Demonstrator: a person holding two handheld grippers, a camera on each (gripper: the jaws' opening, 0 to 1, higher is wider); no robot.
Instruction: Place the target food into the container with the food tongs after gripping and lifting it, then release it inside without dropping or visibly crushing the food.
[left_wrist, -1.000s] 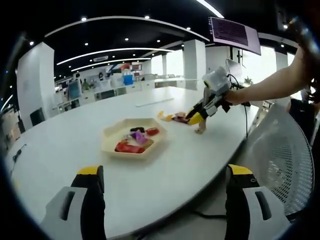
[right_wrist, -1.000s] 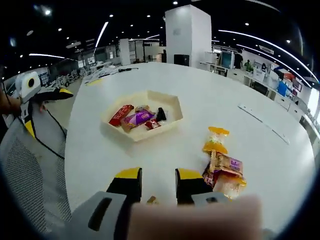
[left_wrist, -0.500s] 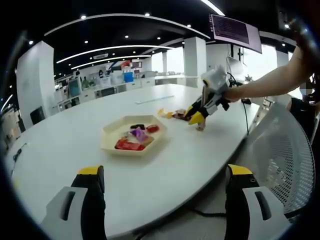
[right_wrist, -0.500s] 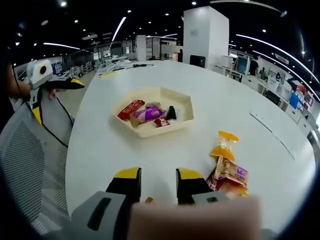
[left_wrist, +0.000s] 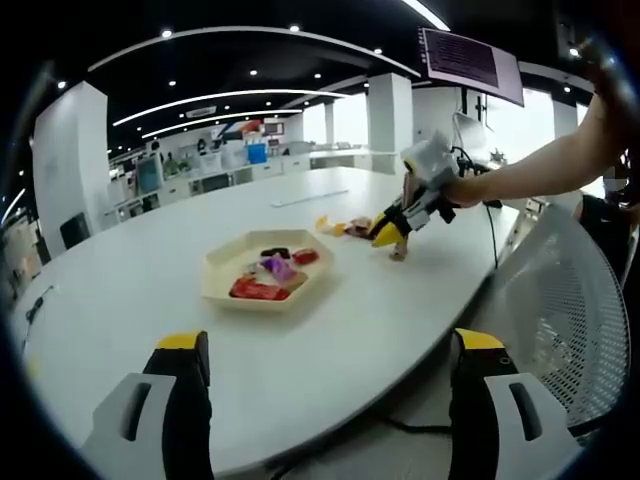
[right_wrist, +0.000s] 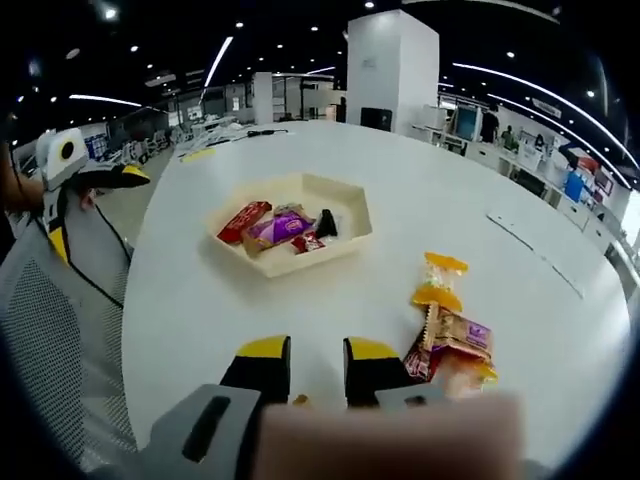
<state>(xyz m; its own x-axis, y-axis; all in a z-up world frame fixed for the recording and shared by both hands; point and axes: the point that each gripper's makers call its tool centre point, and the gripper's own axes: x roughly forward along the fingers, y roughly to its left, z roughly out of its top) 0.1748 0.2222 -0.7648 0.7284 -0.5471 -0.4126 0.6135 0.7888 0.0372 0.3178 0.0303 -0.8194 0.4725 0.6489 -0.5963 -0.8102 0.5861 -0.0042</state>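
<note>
Food packets lie in two groups on the white surface (right_wrist: 200, 300): several are already in the cream hexagonal container (right_wrist: 292, 223), including a red bar (right_wrist: 243, 221), a purple packet (right_wrist: 277, 229) and a small dark piece (right_wrist: 326, 224), while a loose cluster of snack packets (right_wrist: 447, 335) sits apart from the container, just beside the right tool (right_wrist: 304, 372), with an orange-and-yellow wrapper (right_wrist: 438, 281) at its far end. In the right gripper view the right tool's yellow-tipped jaws stand close together with a narrow gap, and a small yellowish bit shows between them low down; whether it is pinched cannot be told. In the left gripper view the right tool (left_wrist: 390, 235) reaches down to the surface next to the loose packets (left_wrist: 345, 229), held by a person's hand (left_wrist: 462, 190) on an outstretched arm. The left tool (left_wrist: 330, 345) has its jaws spread wide, hanging over the near edge of the surface with nothing between them, well short of the container (left_wrist: 262, 272). A white mesh chair (left_wrist: 565, 310) stands by the surface edge.
</note>
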